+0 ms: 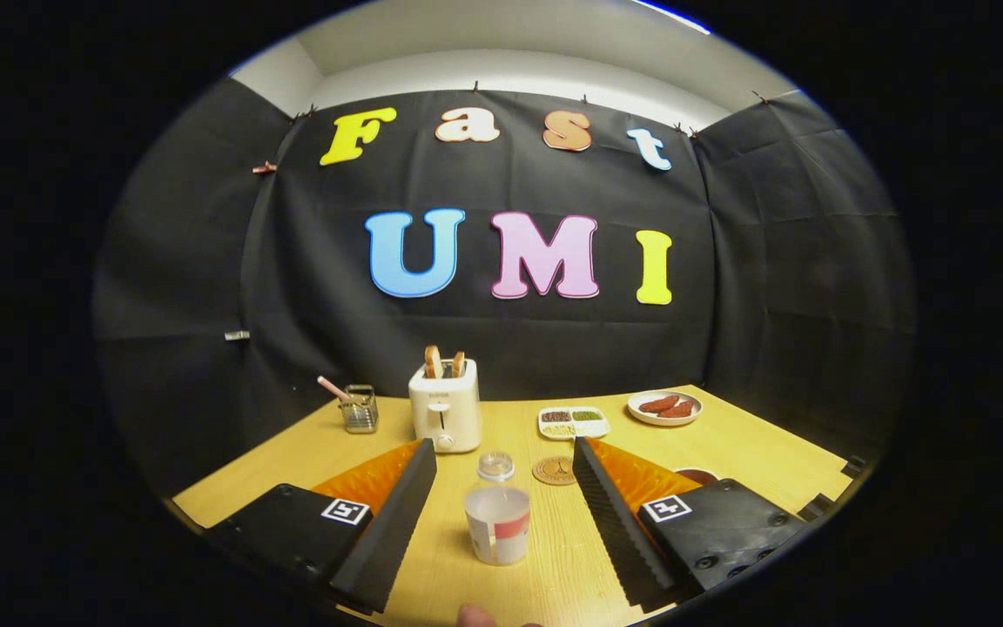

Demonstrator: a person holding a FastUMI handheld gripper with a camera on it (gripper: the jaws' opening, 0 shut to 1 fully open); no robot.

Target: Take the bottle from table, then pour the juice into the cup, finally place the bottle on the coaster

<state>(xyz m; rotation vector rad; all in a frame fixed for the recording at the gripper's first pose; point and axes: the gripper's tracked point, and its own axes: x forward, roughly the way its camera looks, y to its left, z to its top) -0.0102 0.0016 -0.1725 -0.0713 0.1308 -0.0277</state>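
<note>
Progress on the task was, as we judged it, almost nothing: no step looked finished. We took the bottle [497, 512] as our landmark. It stood upright on the wooden table [554, 575], with a clear cap and a red and white label, and nothing touched it. Our gripper [499, 505] was wide open; its two dark fingers [397, 514] stood apart on either side of the bottle, with free table between each finger and the bottle, and they held nothing. So the first step, taking the bottle, was not yet done, and the gripper seemed placed for the approach.

Just behind the bottle and a little to its right lay the round coaster [555, 470], bare, so the last step was open too. Further to the right of the bottle, past the right finger, we saw a dark round rim [696, 475]; it was possibly the cup, but the finger hid most of it and we could not tell for sure. Whether it had juice in it we also could not tell.

Behind the bottle and to its left stood a toaster [444, 406] with bread in it, and further left a small wire holder [360, 409]. Behind the coaster were a divided tray [574, 422] and a plate [664, 407] with brown pieces. What remained, in our opinion, was the whole chain: grasp, pour, set down.
</note>
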